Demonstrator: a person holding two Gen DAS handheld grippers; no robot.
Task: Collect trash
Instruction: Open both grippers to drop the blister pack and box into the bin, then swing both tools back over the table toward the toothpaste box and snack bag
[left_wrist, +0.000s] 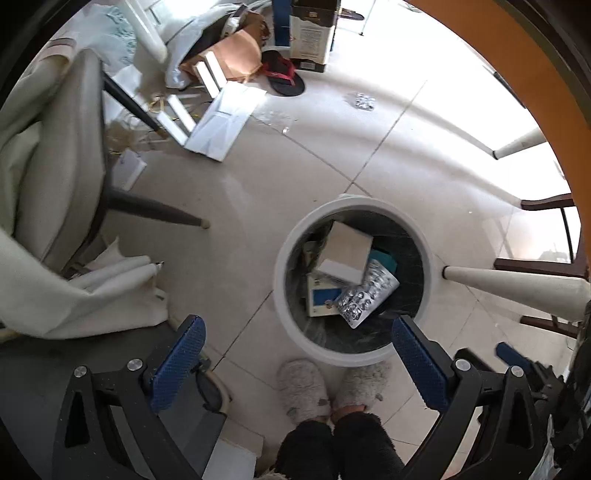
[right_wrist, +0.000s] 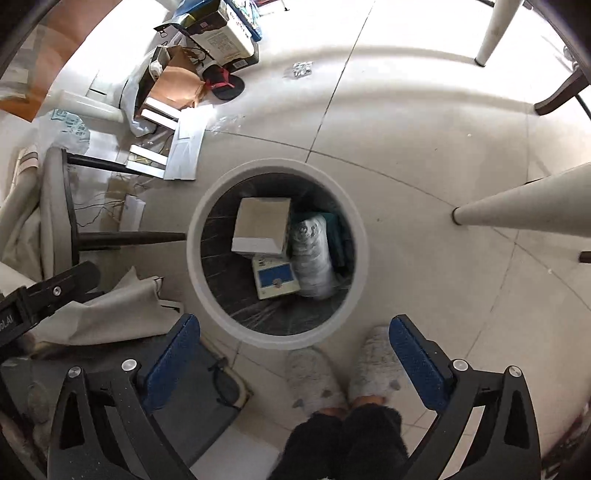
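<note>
A round white trash bin with a dark liner stands on the tiled floor; it also shows in the right wrist view. Inside lie a white box, a blue and white carton and a silver blister pack. The right wrist view shows the same white box, carton and blurred silver pack. My left gripper is open and empty above the bin's near rim. My right gripper is open and empty, also above the near rim.
A small silver wrapper lies on the floor beyond the bin, also seen from the right wrist. Boxes, a brown paper bag and a sandal clutter the far left. A chair stands left, table legs right. Slippered feet are below.
</note>
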